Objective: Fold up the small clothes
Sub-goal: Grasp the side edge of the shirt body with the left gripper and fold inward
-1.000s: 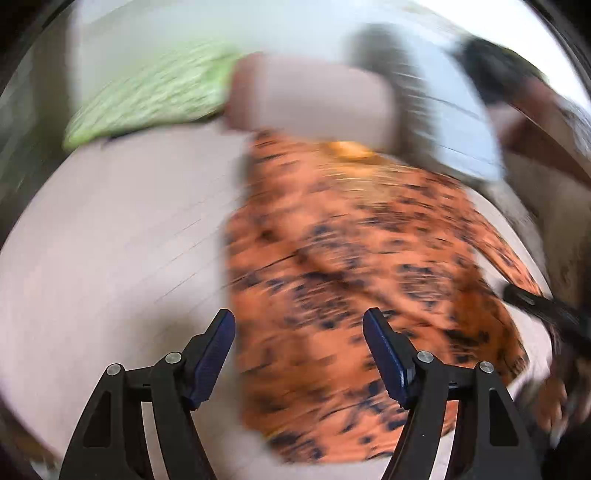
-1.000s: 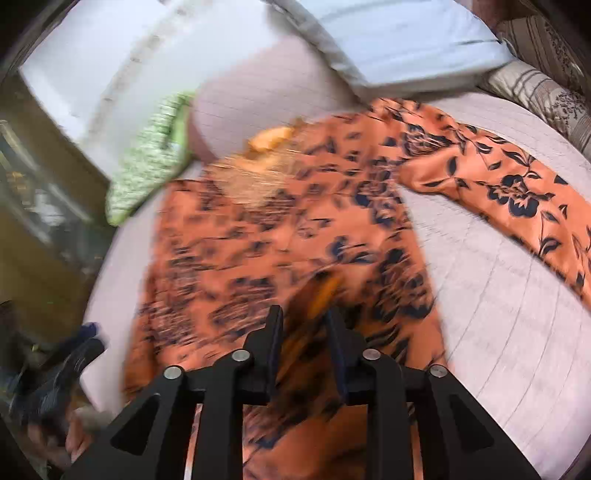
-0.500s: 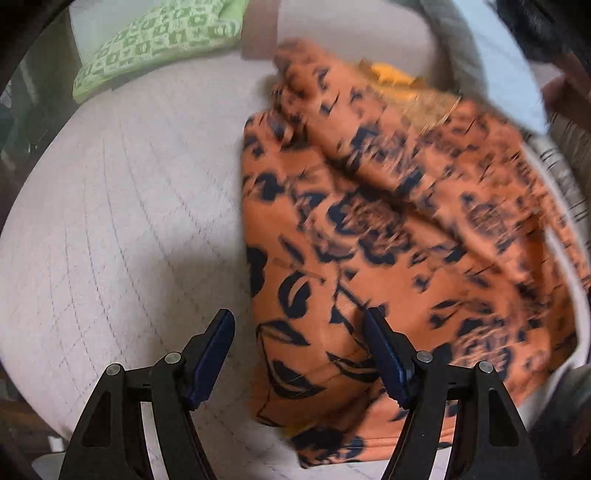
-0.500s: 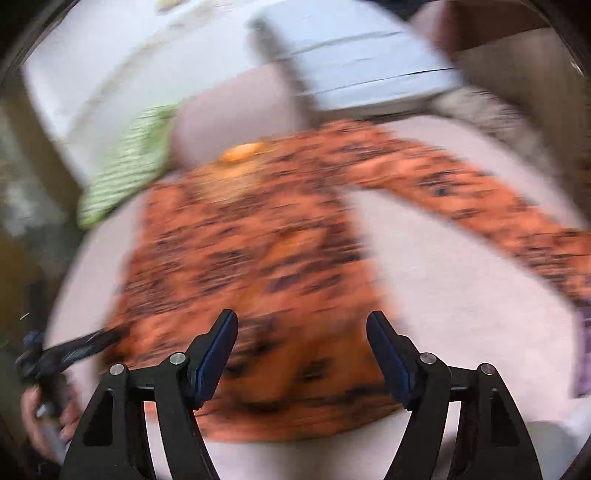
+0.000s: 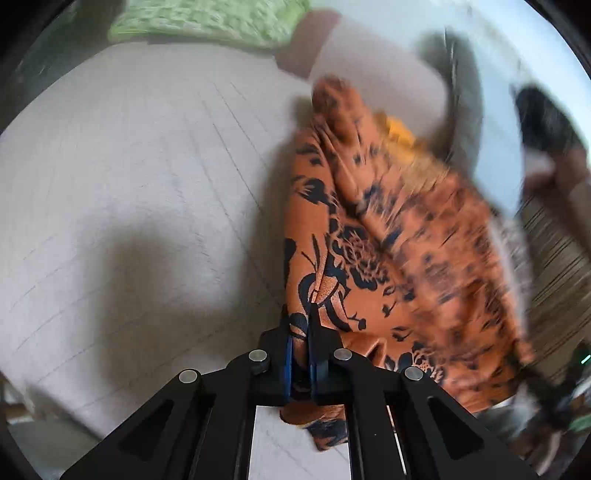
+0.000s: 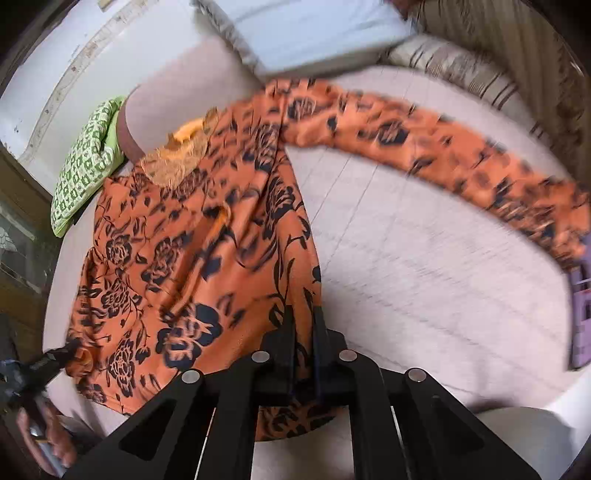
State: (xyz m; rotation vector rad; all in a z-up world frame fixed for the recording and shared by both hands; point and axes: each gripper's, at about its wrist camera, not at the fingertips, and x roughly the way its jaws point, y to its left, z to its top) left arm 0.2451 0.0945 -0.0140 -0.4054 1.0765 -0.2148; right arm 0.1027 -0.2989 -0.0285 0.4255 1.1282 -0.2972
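An orange garment with a dark blue flower print [image 6: 207, 236] lies spread on a pale quilted bed [image 6: 424, 266]. One long sleeve [image 6: 461, 158] stretches out to the right; the other lies folded over the body [image 5: 354, 155]. My left gripper [image 5: 300, 332] is shut on the garment's near left hem edge [image 5: 388, 280]. My right gripper [image 6: 303, 332] is shut on the near right hem edge. The left gripper also shows at the lower left of the right wrist view [image 6: 40, 365].
A green patterned pillow [image 6: 88, 162] and a pale blue pillow [image 6: 314, 33] lie at the head of the bed. A striped cushion [image 6: 454, 70] sits at the far right. A purple item [image 6: 581, 306] lies at the right edge. The bed's near edge is close below both grippers.
Both grippers were open half a second ago and have closed on the garment's hem. The left sleeve has been folded over the body in the last second.
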